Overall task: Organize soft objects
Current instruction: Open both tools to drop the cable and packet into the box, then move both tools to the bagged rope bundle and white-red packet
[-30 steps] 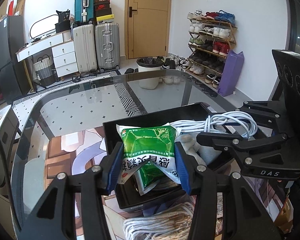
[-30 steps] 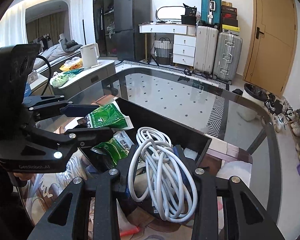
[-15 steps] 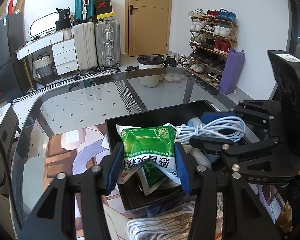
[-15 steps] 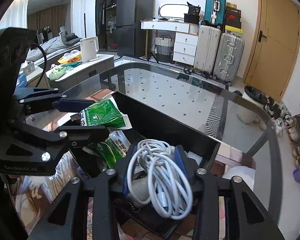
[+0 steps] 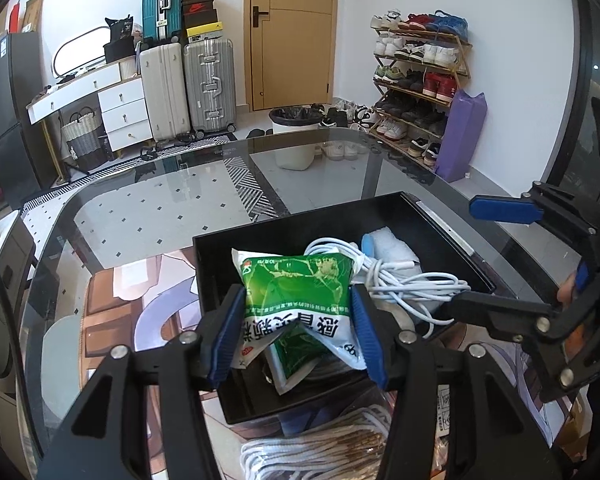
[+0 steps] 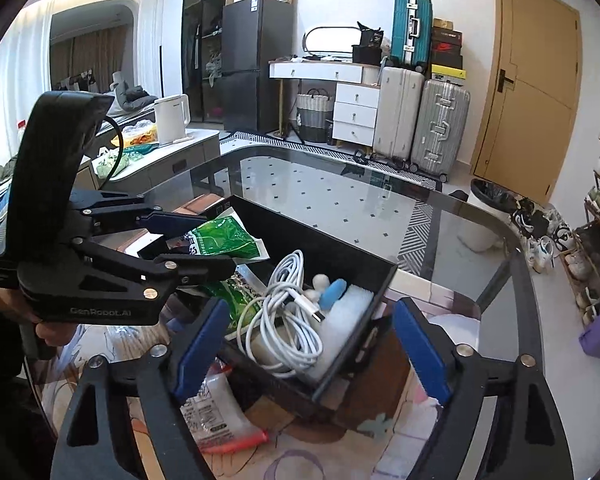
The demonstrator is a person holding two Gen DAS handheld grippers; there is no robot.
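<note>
A black box [image 5: 292, 224] stands on the glass table. My left gripper [image 5: 296, 312] holds a green packet [image 5: 296, 280] over the box's near side. Its jaws are opening, but the blue pads still touch the packet's edges. In the right wrist view this gripper [image 6: 212, 240] and its packet [image 6: 224, 236] hang over the box's [image 6: 340, 248] left end. My right gripper [image 6: 310, 344] is opening wide with nothing between its pads. The coiled white cable [image 6: 284, 308] lies loose in the box below it. A second green packet [image 6: 232, 300] rests there too.
The box also holds a white foam block [image 6: 348, 308] and a small blue piece [image 6: 334, 290]. A bundle of white rope [image 5: 320, 448] lies on the printed mat in front of the box. A white packet with a red edge [image 6: 212, 412] lies beside it.
The right gripper opened and let go of the white cable, which now lies in the box. The left gripper stayed in place; its jaws spread slightly around the green packet.
</note>
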